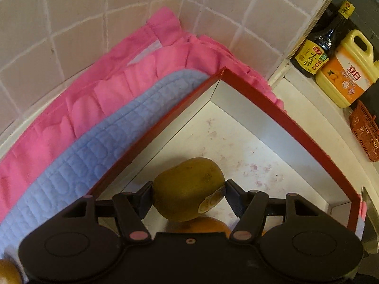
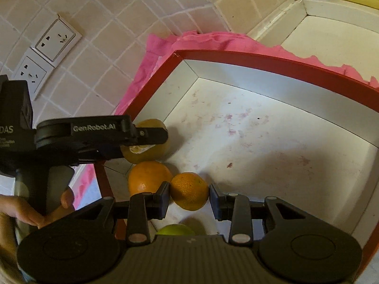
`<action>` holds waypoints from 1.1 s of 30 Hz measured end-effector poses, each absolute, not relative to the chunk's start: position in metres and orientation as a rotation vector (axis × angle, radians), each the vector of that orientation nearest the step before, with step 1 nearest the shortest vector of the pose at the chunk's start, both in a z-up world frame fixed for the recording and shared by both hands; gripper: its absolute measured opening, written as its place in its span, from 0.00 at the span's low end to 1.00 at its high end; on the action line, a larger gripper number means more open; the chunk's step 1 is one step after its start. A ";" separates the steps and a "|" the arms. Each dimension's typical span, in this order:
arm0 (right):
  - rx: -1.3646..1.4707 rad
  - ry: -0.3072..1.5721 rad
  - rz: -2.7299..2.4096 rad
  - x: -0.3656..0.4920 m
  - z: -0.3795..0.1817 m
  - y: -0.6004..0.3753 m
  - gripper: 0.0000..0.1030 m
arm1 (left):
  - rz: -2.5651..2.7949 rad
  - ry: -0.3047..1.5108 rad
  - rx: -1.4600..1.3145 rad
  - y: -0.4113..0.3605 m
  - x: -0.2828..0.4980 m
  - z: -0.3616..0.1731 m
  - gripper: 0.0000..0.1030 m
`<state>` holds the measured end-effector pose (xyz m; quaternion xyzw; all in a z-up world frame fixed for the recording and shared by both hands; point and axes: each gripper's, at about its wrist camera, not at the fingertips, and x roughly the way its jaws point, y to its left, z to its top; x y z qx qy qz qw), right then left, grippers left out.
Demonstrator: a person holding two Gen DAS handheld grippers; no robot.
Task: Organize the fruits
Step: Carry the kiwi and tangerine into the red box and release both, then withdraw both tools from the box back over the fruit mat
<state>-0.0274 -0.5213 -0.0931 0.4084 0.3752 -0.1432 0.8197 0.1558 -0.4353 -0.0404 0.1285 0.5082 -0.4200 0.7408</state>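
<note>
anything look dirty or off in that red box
Yes: the white floor of the box carries scattered pinkish-purple stains, like dried juice, and fruit is going in on top of them. Nothing is spilled or damaged.

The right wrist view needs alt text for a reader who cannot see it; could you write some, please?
The right gripper brackets a small orange inside a red-rimmed box, beside a larger orange. The left gripper holds a kiwi above.

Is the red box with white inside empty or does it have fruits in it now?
Not empty. The red-rimmed box has two oranges on its white floor.
</note>
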 end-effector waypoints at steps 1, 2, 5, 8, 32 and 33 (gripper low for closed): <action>0.867 0.803 -0.305 -0.026 -0.093 -0.520 0.37 | -0.919 1.117 0.280 -0.435 0.157 -0.042 0.74; 0.861 0.810 -0.305 -0.024 -0.094 -0.518 0.37 | -0.921 1.117 0.276 -0.435 0.157 -0.042 0.74; 0.853 0.814 -0.294 -0.021 -0.095 -0.514 0.39 | -0.914 1.133 0.248 -0.435 0.159 -0.040 0.74; 0.835 0.809 -0.296 -0.021 -0.090 -0.510 0.47 | -0.906 1.127 0.255 -0.433 0.157 -0.036 0.75; 0.763 0.690 -0.169 -0.012 0.008 -0.470 0.54 | -0.708 0.870 0.117 -0.292 0.166 0.086 0.76; 0.756 0.691 -0.153 -0.009 0.012 -0.465 0.54 | -0.688 0.864 0.104 -0.280 0.168 0.090 0.76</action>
